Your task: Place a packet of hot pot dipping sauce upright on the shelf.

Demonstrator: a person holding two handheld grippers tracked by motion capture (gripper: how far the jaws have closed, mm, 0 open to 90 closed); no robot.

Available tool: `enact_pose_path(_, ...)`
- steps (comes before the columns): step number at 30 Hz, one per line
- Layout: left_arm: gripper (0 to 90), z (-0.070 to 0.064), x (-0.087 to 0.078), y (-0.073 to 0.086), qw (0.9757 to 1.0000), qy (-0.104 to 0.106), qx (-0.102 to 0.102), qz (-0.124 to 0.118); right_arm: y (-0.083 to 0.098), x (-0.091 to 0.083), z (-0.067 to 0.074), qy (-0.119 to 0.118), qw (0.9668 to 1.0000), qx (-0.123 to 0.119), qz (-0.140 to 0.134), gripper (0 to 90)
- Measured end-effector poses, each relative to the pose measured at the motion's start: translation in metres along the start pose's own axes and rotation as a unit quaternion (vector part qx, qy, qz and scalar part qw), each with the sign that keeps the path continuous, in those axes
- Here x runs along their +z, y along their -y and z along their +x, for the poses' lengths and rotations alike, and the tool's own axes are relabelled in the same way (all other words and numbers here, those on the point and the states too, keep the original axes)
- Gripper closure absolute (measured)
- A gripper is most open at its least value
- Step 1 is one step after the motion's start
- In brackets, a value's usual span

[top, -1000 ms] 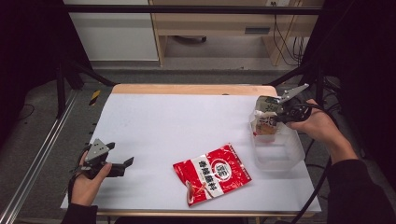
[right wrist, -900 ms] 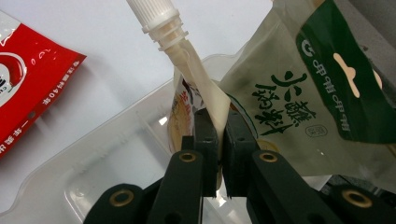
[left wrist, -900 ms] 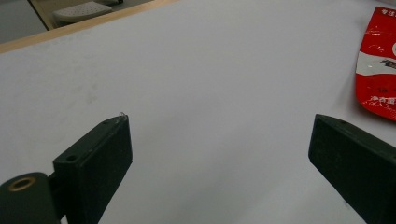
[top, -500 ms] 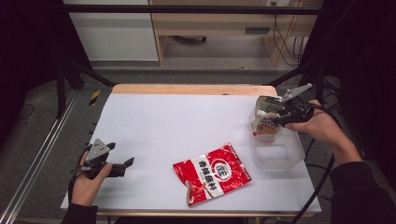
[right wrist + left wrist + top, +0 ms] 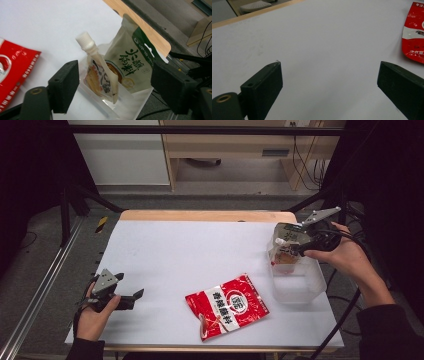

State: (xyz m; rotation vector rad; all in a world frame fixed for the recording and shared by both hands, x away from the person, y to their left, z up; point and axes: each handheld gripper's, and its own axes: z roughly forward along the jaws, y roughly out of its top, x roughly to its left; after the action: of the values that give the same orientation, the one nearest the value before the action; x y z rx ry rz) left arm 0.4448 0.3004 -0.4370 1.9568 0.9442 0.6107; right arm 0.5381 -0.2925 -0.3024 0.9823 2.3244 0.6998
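Now spout pouch (image 5: 100,72) stands in clear bin (image 5: 130,105), between open right claw (image 5: 115,82) jaws.

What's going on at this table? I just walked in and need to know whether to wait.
A person is packing food pouches into a clear plastic bin at the table's right edge. The right gripper has just been opening, with nothing pressed between its jaws; the spouted pouch stands in the bin against a green-and-white pouch. The left gripper rests open over bare table at the left. A red pouch lies flat on the table, not yet in the bin.
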Motion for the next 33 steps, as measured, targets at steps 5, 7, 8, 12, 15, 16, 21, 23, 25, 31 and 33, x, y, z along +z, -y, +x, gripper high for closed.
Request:
enact_pose_path(5,6.1,-0.001,0.0,0.0,1.0,0.001,0.0,0.0,-0.005,-0.016,0.017,0.012,0.9998,-0.003,-0.016,17.3)
enact_pose_path(7,6.2,-0.001,0.0,0.0,1.0,0.001,0.0,0.0,-0.006,-0.022,0.025,0.014,0.9995,-0.013,-0.025,15.3)
enact_pose_path(8,6.1,-0.001,0.0,0.0,1.0,0.002,0.0,0.0,-0.006,-0.025,0.03,0.015,0.9992,-0.018,-0.032,14.9)
enact_pose_path(12,6.1,-0.003,0.001,-0.001,1.0,0.005,0.001,-0.001,-0.007,-0.037,0.051,0.02,0.9981,-0.037,-0.045,12.9)
enact_pose_path(15,6.1,-0.004,0.001,-0.001,1.0,0.006,0.001,-0.002,-0.007,-0.045,0.068,0.027,0.997,-0.05,-0.053,12.5)
enact_pose_path(16,6.1,-0.005,0.001,-0.001,1.0,0.006,0.001,-0.002,-0.006,-0.048,0.073,0.026,0.9965,-0.053,-0.06,12.9)
enact_pose_path(21,6.1,-0.007,0.002,-0.002,1.0,0.008,0.004,-0.002,0.0,-0.057,0.097,0.03,0.9951,-0.052,-0.078,14.6)
enact_pose_path(23,6.2,-0.009,0.003,-0.003,0.9999,0.009,0.005,-0.003,0.002,-0.056,0.104,0.032,0.995,-0.048,-0.082,14.7)
enact_pose_path(25,6.0,-0.01,0.004,-0.004,0.9999,0.01,0.007,-0.002,0.003,-0.054,0.111,0.024,0.9949,-0.041,-0.088,14.7)
enact_pose_path(31,6.0,-0.015,0.005,-0.005,0.9998,0.015,0.015,0.002,0.01,-0.042,0.134,0.014,0.9942,-0.041,-0.099,16.7)
enact_pose_path(33,5.9,-0.017,0.006,-0.006,0.9997,0.018,0.015,0.003,0.013,-0.038,0.142,0.014,0.994,-0.044,-0.099,16.4)
